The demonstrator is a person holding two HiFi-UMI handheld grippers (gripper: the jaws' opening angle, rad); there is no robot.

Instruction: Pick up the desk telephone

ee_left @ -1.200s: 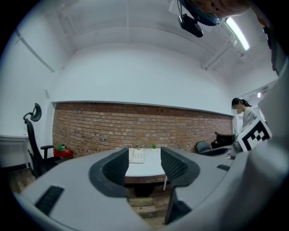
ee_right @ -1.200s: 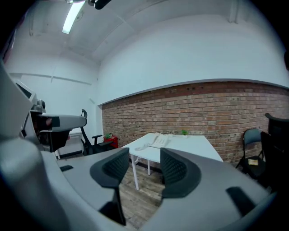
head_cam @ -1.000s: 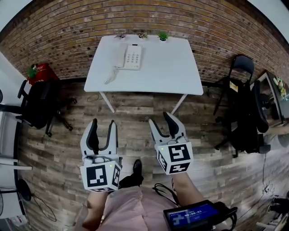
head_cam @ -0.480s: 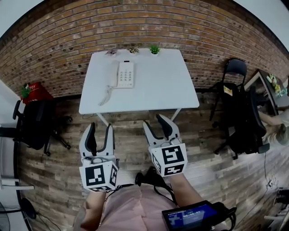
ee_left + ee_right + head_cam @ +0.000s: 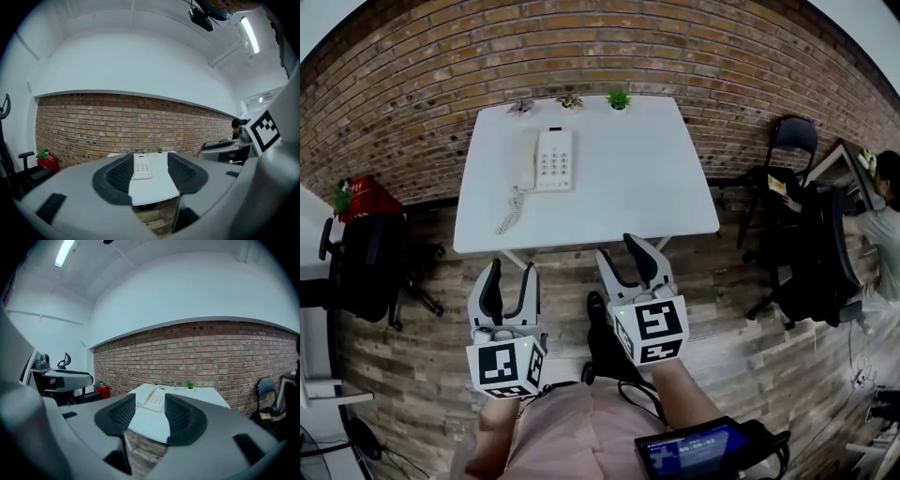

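Left tongs (image 5: 511, 272) released, jaws partway apart, empty, hanging over the floor short of the worktop (image 5: 628, 187). Desk telephone (image 5: 546, 161) sits untouched on the worktop's far-left quarter. That's roughly 12 o'clock from the left tongs and 11 o'clock from the right tongs (image 5: 622, 251), which are likewise slack and empty. Phone's long axis runs 12-to-6 in the head view: top end points at the brick wall, keypad's lower edge faces the person. Handset (image 5: 528, 159) lies along the 9 o'clock side, parallel to the body. Coiled cord (image 5: 510, 208) trails off to 7 o'clock, toward the near-left edge. Risks, my read: grab the base alone and the handset likely tips out of its cradle. The cord could drag or snag on the worktop edge during the lift. Smooth plastic may slip in a narrow pinch across the width — and a nudge before closing could shove it toward the small plants (image 5: 619, 97) at 12 o'clock.
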